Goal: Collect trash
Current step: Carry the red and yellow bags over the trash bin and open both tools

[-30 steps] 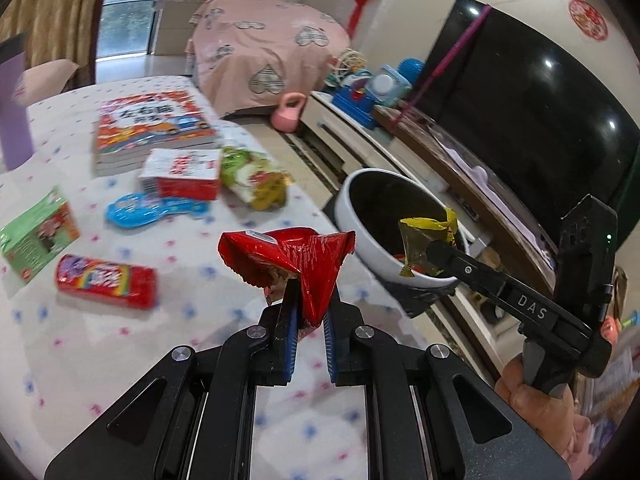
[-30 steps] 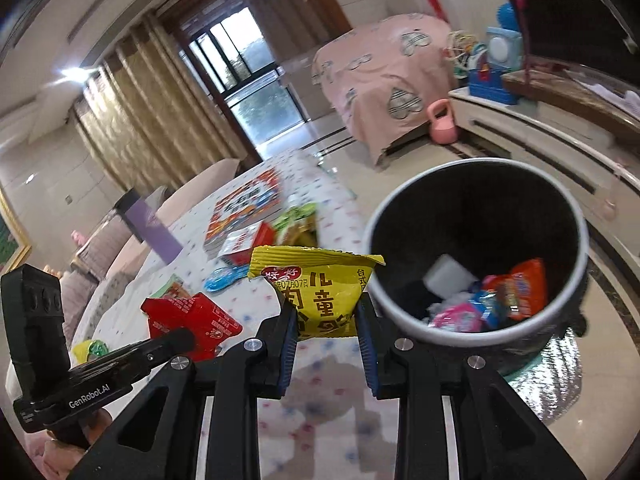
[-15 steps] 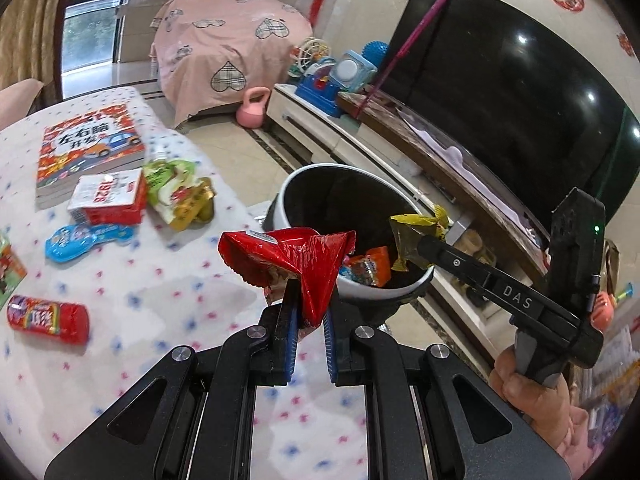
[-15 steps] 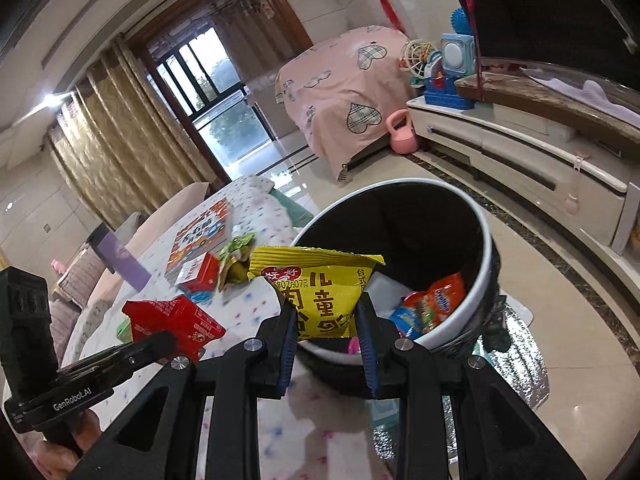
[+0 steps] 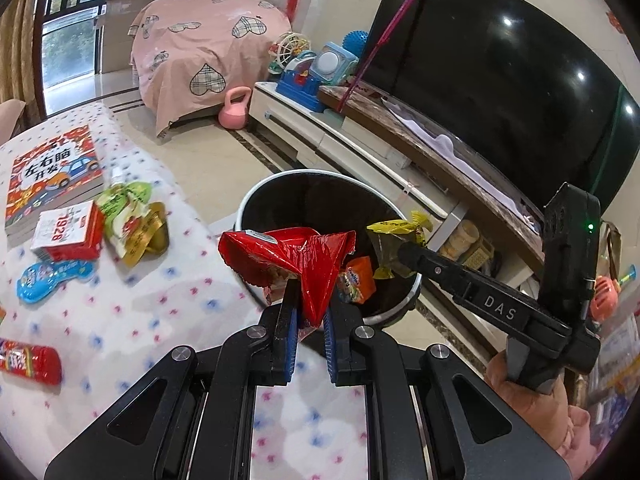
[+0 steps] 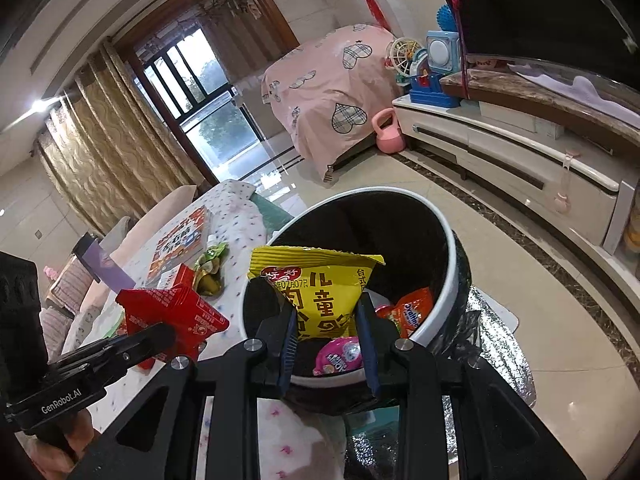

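My left gripper [image 5: 310, 312] is shut on a crumpled red wrapper [image 5: 296, 256], held at the near rim of the white round bin [image 5: 256, 196]. In the right wrist view my right gripper [image 6: 326, 320] is shut on a yellow snack bag [image 6: 320, 284] that hangs over the bin [image 6: 450, 276]. The bin holds an orange packet [image 6: 412, 312] and a pink one [image 6: 340, 358]. The left wrist view shows the right gripper [image 5: 400, 256] from the side with the yellow bag [image 5: 390, 236] above the bin's far rim. The red wrapper [image 6: 172, 312] also shows left of the bin.
On the dotted tablecloth [image 5: 140, 312] lie a green-yellow pouch [image 5: 132, 224], a red-white box [image 5: 68, 232], a book [image 5: 48, 172], a blue packet [image 5: 48, 280] and a red tube [image 5: 28, 364]. A TV cabinet [image 5: 360, 148] stands behind the bin; a pink kettlebell [image 5: 236, 110] is on the floor.
Both grippers have moved from over the table toward the bin, each still gripping its wrapper. The bin now fills more of both views and its contents show.
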Tool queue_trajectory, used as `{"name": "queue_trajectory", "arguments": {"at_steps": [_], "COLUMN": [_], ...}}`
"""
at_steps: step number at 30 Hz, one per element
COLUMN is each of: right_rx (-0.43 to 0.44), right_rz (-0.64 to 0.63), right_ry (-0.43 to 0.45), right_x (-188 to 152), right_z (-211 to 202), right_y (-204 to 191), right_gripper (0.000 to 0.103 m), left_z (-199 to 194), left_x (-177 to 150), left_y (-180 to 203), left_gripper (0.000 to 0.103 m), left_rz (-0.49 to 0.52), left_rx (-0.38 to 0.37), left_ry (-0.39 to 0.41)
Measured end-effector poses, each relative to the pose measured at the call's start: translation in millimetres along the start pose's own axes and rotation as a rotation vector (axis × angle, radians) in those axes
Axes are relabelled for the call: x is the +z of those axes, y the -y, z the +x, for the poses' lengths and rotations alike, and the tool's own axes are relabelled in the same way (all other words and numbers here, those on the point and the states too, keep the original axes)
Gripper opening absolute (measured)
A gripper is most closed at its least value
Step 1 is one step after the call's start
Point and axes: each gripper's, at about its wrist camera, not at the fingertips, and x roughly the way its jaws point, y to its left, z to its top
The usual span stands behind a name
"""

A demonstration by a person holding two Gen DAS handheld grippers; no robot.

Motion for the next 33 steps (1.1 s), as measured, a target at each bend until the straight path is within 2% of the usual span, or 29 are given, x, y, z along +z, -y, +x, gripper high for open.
{"name": "queue_trajectory", "arguments": {"at_steps": [16, 18, 19, 20, 22, 25, 28, 30, 33], "right_rx": [-0.045, -0.055, -0.056, -0.055, -0.06, -0.059, -0.054, -0.049, -0.033], "right_rz": [-0.032, -0.036, -0.035, -0.032, -0.024, -0.016, -0.011, -0.007, 0.001], "right_ry": [-0.035, -0.04, -0.048, -0.059, -0.074, -0.076, -0.073, -0.071, -0.06], "right_x": [19.9, 21.3, 22.5, 23.4, 24.3, 25.4, 24.7, 23.7, 21.2], "right_z": [16.9, 19.5, 21.5, 23.6, 26.1, 25.5, 22.5, 19.3, 13.1], "right_y": [13.9, 15.6, 16.7, 18.7, 21.6, 25.6, 26.6, 26.3, 23.0], "right_gripper": [0.031, 0.031, 0.032, 0.036, 0.045, 0.053, 0.056, 0.056, 0.06], "left_z": [40.4, 45.4, 48.1, 49.3, 50.7, 50.0, 44.2, 37.9, 27.3], "left_x": [21.2, 22.1, 22.3, 21.8, 20.7, 18.7, 15.5, 10.3, 0.7], "left_y": [13.7, 12.8, 12.0, 11.1, 8.6, 4.9, 1.0, -3.4, -10.9], "left_gripper": [0.011, 0.017, 0.027, 0.034, 0.04, 0.045, 0.048, 0.055, 0.056], "left_rz": [0.027, 0.028, 0.026, 0.024, 0.017, 0.005, -0.01, -0.02, -0.037], "left_rx": [-0.002, 0.007, 0.008, 0.012, 0.021, 0.025, 0.026, 0.031, 0.035], "left_ry": [-0.044, -0.054, -0.062, -0.065, -0.067, -0.07, -0.064, -0.058, -0.052]}}
